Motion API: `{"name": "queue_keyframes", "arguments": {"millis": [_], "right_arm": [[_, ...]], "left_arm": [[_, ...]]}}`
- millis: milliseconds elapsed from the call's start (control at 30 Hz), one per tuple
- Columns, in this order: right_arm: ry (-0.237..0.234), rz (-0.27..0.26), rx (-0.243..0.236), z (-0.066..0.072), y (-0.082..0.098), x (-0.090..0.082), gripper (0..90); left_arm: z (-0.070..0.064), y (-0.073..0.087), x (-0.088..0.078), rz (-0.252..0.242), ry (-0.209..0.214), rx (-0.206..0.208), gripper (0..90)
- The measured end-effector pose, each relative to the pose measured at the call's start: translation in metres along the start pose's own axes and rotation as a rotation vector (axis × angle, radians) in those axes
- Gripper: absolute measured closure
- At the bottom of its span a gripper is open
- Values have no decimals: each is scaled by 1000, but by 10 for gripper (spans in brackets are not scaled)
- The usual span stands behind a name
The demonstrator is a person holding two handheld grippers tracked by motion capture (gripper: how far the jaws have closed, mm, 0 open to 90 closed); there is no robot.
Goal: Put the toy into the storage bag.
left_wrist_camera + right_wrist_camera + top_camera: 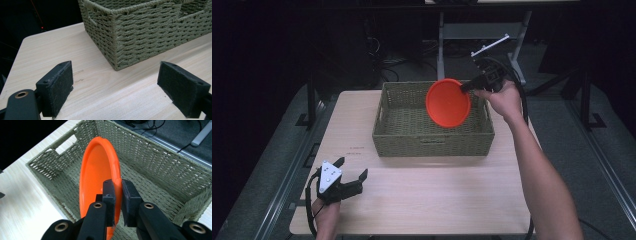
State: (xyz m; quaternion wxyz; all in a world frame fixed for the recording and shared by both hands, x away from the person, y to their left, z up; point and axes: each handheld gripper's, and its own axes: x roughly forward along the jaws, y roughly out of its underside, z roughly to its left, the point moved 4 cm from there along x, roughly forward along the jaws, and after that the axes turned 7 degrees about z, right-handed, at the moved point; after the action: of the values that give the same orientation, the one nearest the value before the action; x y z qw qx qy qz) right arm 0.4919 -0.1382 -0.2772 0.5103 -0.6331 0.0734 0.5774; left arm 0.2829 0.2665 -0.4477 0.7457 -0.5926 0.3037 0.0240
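right gripper [117,192]: fingers clamped on the rim of the orange plate [448,103], held on edge over the wicker basket [387,135] (so we'd guess straight down) | left gripper [352,168]: fingers wide apart, empty, resting on the counter [437,200] | basket floor under the plate hidden from us

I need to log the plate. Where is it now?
In the high view the orange plate hangs on edge over the basket's right half, pinched at its rim by the right hand-held gripper.

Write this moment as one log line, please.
right gripper: shut on orange plate, above basket | left gripper: open, near table
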Motion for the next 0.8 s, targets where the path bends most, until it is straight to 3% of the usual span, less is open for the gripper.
{"name": "queue_keyframes", "arguments": {"millis": [500, 800], "right_arm": [[18, 36, 30, -10, -3, 29, 820], [-7, 36, 84, -22, 5, 48, 819]], "left_arm": [[-1, 0, -2, -9, -3, 4, 127], [-1, 0, -2, -4, -5, 14, 127]]}}
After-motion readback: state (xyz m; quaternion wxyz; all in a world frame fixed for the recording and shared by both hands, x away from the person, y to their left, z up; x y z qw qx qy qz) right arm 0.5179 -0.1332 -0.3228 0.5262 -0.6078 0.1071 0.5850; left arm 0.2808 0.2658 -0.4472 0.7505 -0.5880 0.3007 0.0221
